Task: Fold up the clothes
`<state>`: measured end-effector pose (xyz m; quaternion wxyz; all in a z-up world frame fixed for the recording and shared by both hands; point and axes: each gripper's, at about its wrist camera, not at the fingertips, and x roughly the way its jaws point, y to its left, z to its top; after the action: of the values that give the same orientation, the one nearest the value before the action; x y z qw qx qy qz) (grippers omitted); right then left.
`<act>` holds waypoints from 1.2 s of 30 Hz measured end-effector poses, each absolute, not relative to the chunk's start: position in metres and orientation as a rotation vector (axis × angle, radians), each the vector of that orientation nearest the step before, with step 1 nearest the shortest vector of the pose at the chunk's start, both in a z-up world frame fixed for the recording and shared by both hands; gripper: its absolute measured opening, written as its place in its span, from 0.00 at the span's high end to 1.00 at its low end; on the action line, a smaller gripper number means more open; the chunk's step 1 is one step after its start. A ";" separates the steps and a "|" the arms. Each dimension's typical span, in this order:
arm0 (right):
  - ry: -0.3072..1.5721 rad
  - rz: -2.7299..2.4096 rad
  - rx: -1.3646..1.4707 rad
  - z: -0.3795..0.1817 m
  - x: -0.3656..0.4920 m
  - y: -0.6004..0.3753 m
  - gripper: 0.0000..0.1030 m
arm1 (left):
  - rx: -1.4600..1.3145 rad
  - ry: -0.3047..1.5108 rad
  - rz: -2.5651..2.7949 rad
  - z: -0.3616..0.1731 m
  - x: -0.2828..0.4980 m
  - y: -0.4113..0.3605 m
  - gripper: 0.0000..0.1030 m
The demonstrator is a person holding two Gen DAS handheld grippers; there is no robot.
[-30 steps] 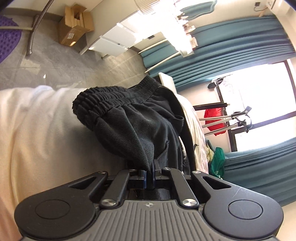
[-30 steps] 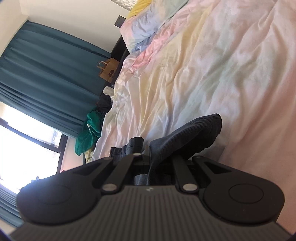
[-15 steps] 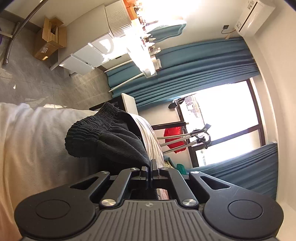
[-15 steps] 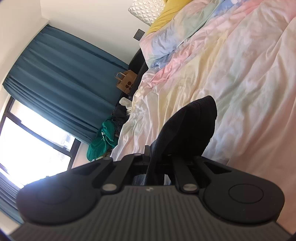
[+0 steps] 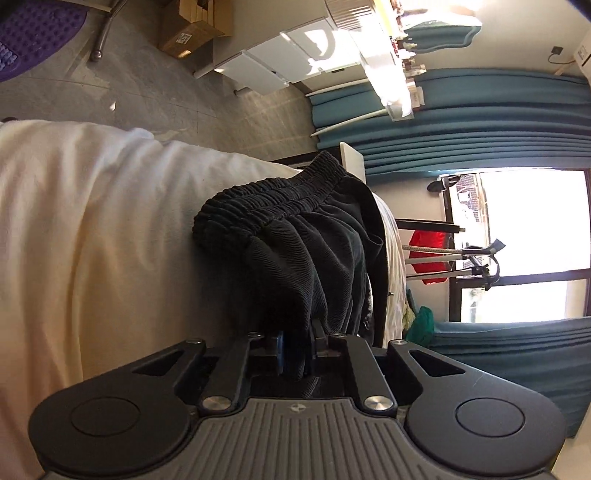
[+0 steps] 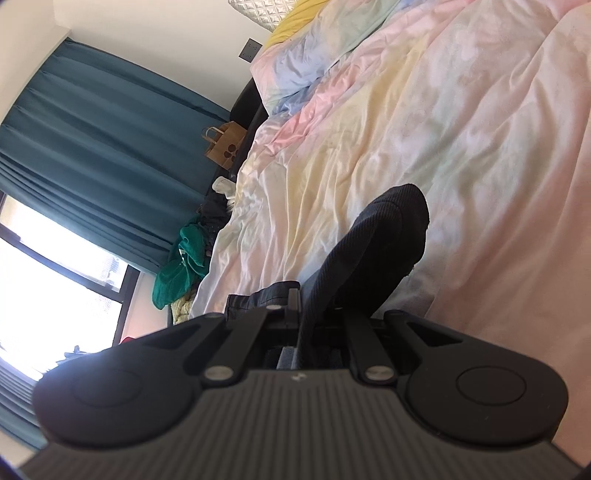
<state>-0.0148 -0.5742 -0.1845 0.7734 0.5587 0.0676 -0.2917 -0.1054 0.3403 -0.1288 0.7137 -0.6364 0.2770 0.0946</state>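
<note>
A pair of black ribbed shorts (image 5: 303, 258) with a gathered elastic waistband (image 5: 266, 201) hangs over the pale bedspread (image 5: 92, 229). My left gripper (image 5: 297, 345) is shut on a bunch of the shorts' fabric below the waistband. In the right wrist view my right gripper (image 6: 301, 314) is shut on another fold of the same black shorts (image 6: 373, 243), which stands up over the pastel bedspread (image 6: 461, 129). Both pairs of fingertips are mostly hidden by the cloth.
In the left wrist view are a grey tiled floor (image 5: 147, 81), a cardboard box (image 5: 192, 33), white drawers (image 5: 266, 62), teal curtains (image 5: 480, 122) and a drying rack (image 5: 454, 254). In the right wrist view are a paper bag (image 6: 225, 144), green clothes (image 6: 181, 266) and pillows (image 6: 295, 55).
Both grippers kept their hold on the shorts. The left view tilted down again, so the shorts and bed fill more of the frame. The right gripper's fold stands a little taller.
</note>
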 end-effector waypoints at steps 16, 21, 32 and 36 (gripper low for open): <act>0.160 -0.651 1.210 -0.184 -0.015 -0.572 0.94 | -1.589 0.615 0.065 -0.164 -0.074 0.353 0.25; 0.160 -0.653 1.205 -0.183 -0.016 -0.571 0.94 | -1.468 0.697 0.040 -0.158 -0.052 0.341 0.30; 0.105 -0.594 1.209 -0.156 0.001 -0.570 0.95 | -1.175 0.533 0.083 -0.090 -0.022 0.314 0.92; 0.093 -0.554 1.108 -0.121 0.049 -0.570 0.95 | -1.158 0.476 0.112 -0.051 0.032 0.310 0.92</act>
<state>0.0493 -0.5699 -0.1206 0.8133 0.5189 0.0436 -0.2596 0.0323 0.3104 -0.0506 0.8089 -0.5417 0.2225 0.0525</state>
